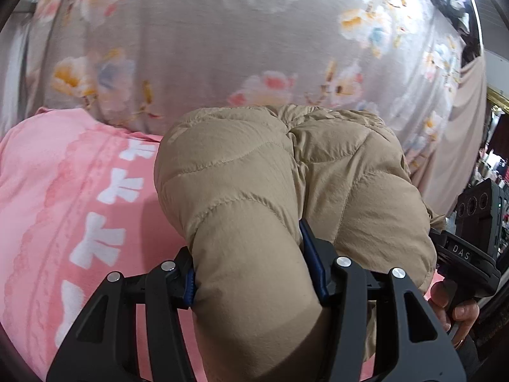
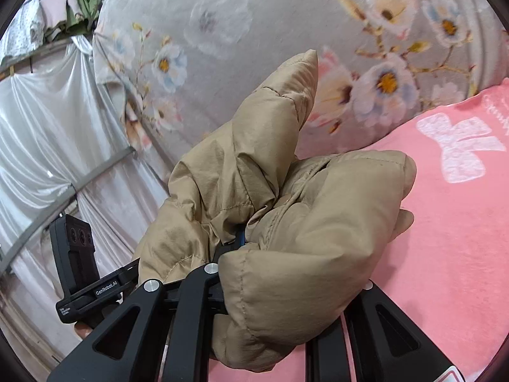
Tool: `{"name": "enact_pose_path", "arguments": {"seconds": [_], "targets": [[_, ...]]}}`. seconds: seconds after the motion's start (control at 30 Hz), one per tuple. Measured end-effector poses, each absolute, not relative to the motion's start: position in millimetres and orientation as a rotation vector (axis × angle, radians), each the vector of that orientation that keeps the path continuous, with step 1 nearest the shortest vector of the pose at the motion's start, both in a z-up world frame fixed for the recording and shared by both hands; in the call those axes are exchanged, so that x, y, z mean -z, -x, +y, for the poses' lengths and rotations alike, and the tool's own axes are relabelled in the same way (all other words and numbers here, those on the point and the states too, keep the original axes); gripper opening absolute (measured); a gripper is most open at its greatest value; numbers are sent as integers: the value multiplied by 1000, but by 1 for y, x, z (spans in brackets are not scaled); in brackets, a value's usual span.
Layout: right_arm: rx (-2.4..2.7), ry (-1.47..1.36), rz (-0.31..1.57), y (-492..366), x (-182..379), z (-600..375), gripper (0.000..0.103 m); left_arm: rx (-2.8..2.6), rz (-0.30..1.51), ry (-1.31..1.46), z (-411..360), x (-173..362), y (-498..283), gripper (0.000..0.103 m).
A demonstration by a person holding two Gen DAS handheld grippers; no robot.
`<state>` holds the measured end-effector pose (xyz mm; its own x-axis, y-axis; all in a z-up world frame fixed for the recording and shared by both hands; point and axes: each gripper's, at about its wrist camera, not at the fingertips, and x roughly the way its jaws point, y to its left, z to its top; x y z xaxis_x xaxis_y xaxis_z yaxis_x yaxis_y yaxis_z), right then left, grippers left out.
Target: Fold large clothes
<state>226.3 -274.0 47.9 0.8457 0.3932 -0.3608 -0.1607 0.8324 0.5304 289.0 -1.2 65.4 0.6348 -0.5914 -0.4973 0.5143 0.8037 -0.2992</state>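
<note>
A tan quilted puffer jacket [image 1: 286,175] is bunched up and lifted off the bed. In the left wrist view my left gripper [image 1: 251,270] is shut on a thick padded roll of it, with the blue pads [image 1: 190,286] pressing in from both sides. In the right wrist view my right gripper [image 2: 245,238] is shut on a thinner fold of the same jacket [image 2: 302,222], and the fabric hides most of its fingers. One corner of the jacket sticks up. The two grippers are close together, and each shows at the edge of the other's view.
A pink blanket with white bows [image 1: 47,191] [image 2: 445,238] lies under the jacket on a grey floral bedsheet [image 1: 206,47] [image 2: 254,16]. White draped sheeting [image 2: 47,127] hangs beside the bed. A hand [image 1: 458,308] holds the other gripper's handle.
</note>
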Motion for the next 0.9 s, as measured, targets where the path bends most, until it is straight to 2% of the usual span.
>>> {"name": "enact_pose_path", "arguments": {"seconds": [0.3, 0.43, 0.5, 0.57, 0.6, 0.77, 0.9], "targets": [[-279, -529, 641, -270, 56, -232, 16, 527, 725, 138, 48, 37, -330, 52], [-232, -589, 713, -264, 86, -236, 22, 541, 757, 165, 59, 54, -328, 62], [-216, -607, 716, -261, 87, -239, 32, 516, 770, 152, 58, 52, -326, 67], [-170, -591, 761, -252, 81, -241, 47, 476, 782, 111, 54, 45, -320, 71], [-155, -578, 775, -242, 76, -245, 50, 448, 786, 84, 53, 41, -315, 72], [-91, -480, 782, -191, 47, -261, 56, 379, 817, -7, 56, 20, -264, 83], [-72, -360, 737, -182, 11, -253, 56, 391, 855, -123, 48, 32, -218, 84]]}}
